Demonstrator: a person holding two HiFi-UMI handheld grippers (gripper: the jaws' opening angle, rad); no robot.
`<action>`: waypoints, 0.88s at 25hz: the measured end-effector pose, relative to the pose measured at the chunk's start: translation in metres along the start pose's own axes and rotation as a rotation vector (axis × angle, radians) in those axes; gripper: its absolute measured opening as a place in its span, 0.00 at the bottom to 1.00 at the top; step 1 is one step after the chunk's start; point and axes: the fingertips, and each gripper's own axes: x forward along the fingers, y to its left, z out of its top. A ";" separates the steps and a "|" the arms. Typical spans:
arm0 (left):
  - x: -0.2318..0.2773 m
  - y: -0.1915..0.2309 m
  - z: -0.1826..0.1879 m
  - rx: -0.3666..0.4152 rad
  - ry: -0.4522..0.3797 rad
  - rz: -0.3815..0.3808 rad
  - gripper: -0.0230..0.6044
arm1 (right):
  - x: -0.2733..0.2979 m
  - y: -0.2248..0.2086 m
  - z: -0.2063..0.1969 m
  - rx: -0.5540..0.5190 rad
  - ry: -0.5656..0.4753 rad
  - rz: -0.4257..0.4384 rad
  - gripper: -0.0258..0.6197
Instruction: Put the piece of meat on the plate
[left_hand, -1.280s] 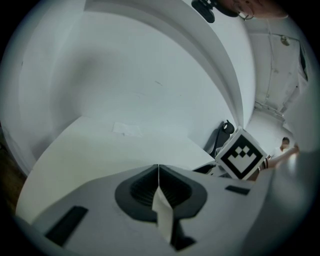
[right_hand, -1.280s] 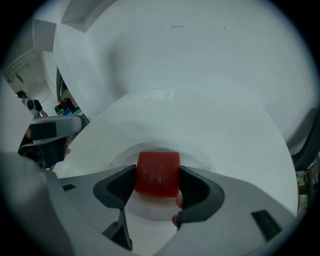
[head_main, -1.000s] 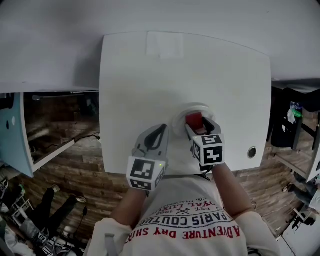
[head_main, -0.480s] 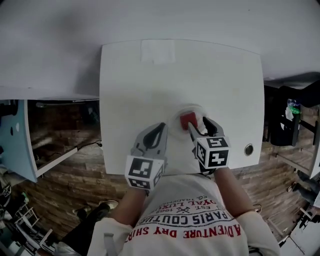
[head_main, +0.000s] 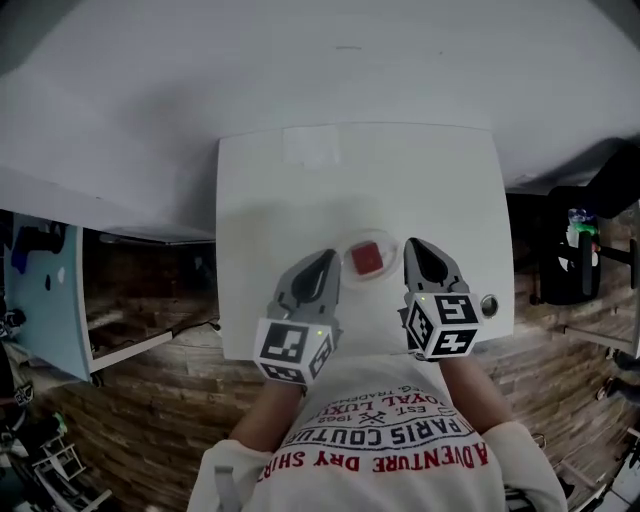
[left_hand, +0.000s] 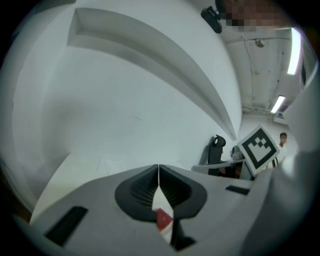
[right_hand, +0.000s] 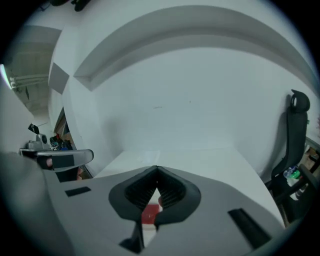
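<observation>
Head view shows the piece of meat (head_main: 367, 257), a small red block, lying on the white plate (head_main: 390, 264) near the front edge of the white table (head_main: 300, 190). The left gripper (head_main: 325, 262) is just to the plate's left and the right gripper (head_main: 415, 250) just to its right, and neither touches the meat. In the left gripper view the two jaws meet at their tips with nothing clamped between them. The red patch (left_hand: 163, 218) in the gap lower down is the meat lying on the table beyond, not something held. The right gripper view reads the same way. Its jaws have just been closing and now stand pressed together on nothing, with the meat (right_hand: 149, 215) showing through the opening behind the pads. Both tools are therefore clenched and empty. Judging from how things lie, the placing step looks finished, since the meat is already where the task wants it. What remains is probably only to draw both grippers clear. That asks for little care beyond keeping the closed tips away from the plate's rim, so that a nudge does not slide the plate or tip the meat off it.
</observation>
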 end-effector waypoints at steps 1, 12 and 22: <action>-0.002 -0.003 0.008 0.015 -0.021 -0.001 0.05 | -0.006 0.001 0.008 -0.006 -0.037 0.008 0.06; -0.034 -0.046 0.080 0.161 -0.194 0.015 0.05 | -0.080 0.013 0.070 -0.087 -0.307 0.049 0.06; -0.043 -0.069 0.095 0.242 -0.230 0.019 0.05 | -0.103 0.013 0.082 -0.114 -0.358 0.078 0.06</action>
